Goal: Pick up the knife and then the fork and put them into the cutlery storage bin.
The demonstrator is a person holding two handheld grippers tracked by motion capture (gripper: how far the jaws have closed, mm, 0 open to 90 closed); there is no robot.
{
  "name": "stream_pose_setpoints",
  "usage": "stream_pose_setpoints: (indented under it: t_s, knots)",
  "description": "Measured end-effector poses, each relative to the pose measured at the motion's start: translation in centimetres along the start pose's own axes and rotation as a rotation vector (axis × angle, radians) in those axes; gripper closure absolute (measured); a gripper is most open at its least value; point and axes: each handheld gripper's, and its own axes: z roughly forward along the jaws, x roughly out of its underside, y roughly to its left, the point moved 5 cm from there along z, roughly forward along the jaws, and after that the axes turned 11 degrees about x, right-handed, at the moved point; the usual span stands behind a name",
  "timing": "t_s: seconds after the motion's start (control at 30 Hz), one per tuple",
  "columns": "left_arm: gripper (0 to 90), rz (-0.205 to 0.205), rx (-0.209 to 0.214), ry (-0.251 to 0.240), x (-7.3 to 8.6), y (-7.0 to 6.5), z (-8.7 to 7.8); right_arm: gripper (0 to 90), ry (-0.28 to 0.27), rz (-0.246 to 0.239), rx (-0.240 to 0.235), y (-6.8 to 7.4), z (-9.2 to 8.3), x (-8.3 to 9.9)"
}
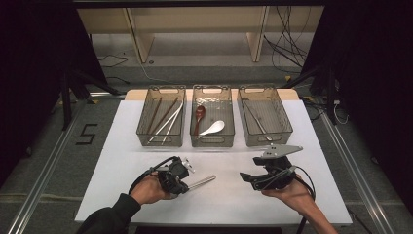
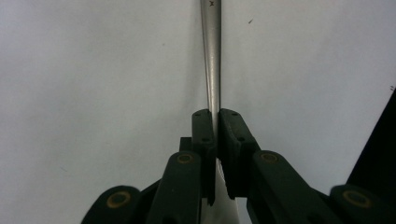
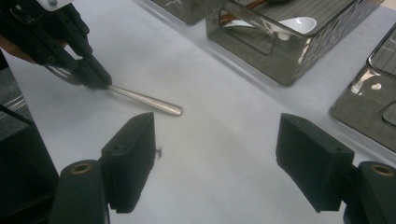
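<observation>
A silver metal utensil handle lies low over the white table sheet and points right. My left gripper is shut on it. In the left gripper view the two pads pinch the thin handle, which runs straight up and away; its far end by the jaws is hidden. My right gripper hovers to the right, facing left, jaws wide open and empty. From there I see the left gripper holding the handle.
Three clear plastic bins stand in a row behind. The left bin holds chopsticks, the middle bin a brown spoon and a white spoon, the right bin a metal utensil. Dark floor surrounds the table.
</observation>
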Motion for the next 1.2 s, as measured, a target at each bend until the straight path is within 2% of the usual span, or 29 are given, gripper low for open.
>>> stream_pose_setpoints:
  t_s: [0.37,0.47,0.6,0.67,0.87,0.97,1.1,1.13,1.2]
  knots:
    - [84.6,0.019,0.031,-0.025,-0.5,-1.1,-1.0,29.4,0.004,-0.011,-0.016,0.5,0.2,-0.1]
    - [84.6,0.021,0.026,-0.029,-0.6,-1.2,-1.2,29.5,0.008,-0.008,-0.017,0.6,0.3,-0.1]
    - [84.5,0.036,0.037,-0.044,-0.9,-1.7,-1.6,29.6,0.003,-0.023,-0.03,1.1,0.6,-0.3]
    - [84.5,0.044,0.056,-0.044,-1.1,-2.2,-1.7,29.5,0.01,-0.04,-0.045,1.6,0.8,-0.5]
    - [84.5,0.083,0.075,-0.059,-1.8,-3.8,-2.0,29.5,0.007,-0.156,-0.116,4.2,1.6,-1.0]
    - [84.5,0.105,0.086,-0.071,-2.1,-4.5,-2.2,30.0,0.023,-0.23,-0.155,5.6,2.1,-0.9]
    - [84.4,0.12,0.112,-0.078,-2.5,-5.4,-2.4,30.5,0.053,-0.311,-0.17,7.2,2.8,-0.5]
    - [84.5,0.118,0.133,-0.083,-2.5,-5.7,-2.4,30.9,0.054,-0.33,-0.166,7.5,2.9,-0.5]
    - [84.4,0.119,0.146,-0.091,-2.6,-5.9,-2.5,32.0,0.061,-0.371,-0.159,8.0,3.3,-0.4]
